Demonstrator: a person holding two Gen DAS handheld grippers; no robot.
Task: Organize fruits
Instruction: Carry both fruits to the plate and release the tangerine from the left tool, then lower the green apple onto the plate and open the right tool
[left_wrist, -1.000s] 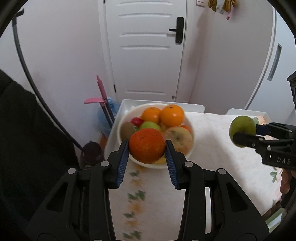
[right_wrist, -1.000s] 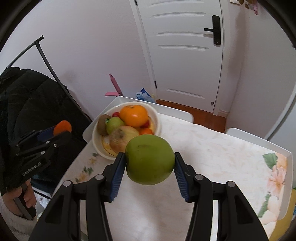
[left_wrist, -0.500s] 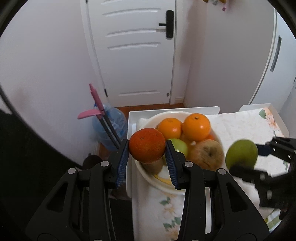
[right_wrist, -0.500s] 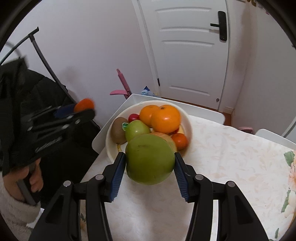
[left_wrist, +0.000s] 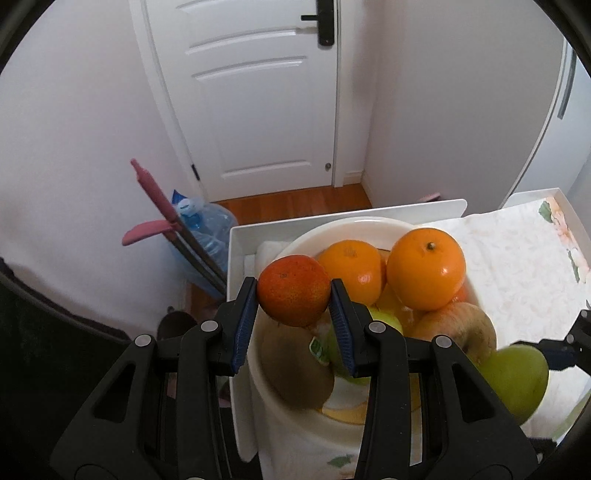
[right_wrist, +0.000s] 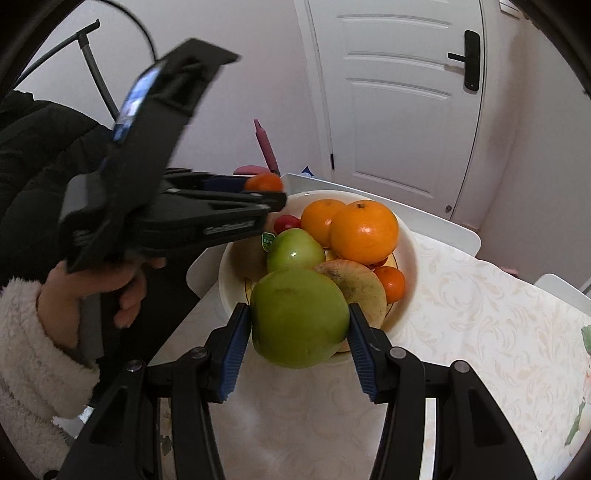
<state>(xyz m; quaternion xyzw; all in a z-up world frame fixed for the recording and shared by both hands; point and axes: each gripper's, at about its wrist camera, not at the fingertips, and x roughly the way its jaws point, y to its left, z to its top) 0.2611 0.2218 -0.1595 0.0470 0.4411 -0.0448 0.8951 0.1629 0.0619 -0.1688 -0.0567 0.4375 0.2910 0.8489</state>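
Observation:
My left gripper (left_wrist: 293, 314) is shut on a reddish orange (left_wrist: 293, 290) and holds it over the left rim of the white fruit bowl (left_wrist: 354, 223). The bowl holds two oranges (left_wrist: 426, 267), a kiwi (left_wrist: 295, 367), a green apple (right_wrist: 293, 249), a brownish apple (left_wrist: 463, 330) and smaller fruit. My right gripper (right_wrist: 299, 330) is shut on a large green apple (right_wrist: 299, 317) at the bowl's near rim (right_wrist: 412, 258). The left gripper with its orange also shows in the right wrist view (right_wrist: 264, 183).
The bowl stands on a table with a floral cloth (right_wrist: 480, 325), near its left corner. Beyond the table are a white door (left_wrist: 266, 92), a blue water jug (left_wrist: 208, 225) and pink-handled tools (left_wrist: 155, 195). A dark coat (right_wrist: 40, 147) hangs left.
Both grippers have moved toward the bowl. The left one has brought its orange over the bowl's left rim; the right one has brought the green apple up to the near rim.

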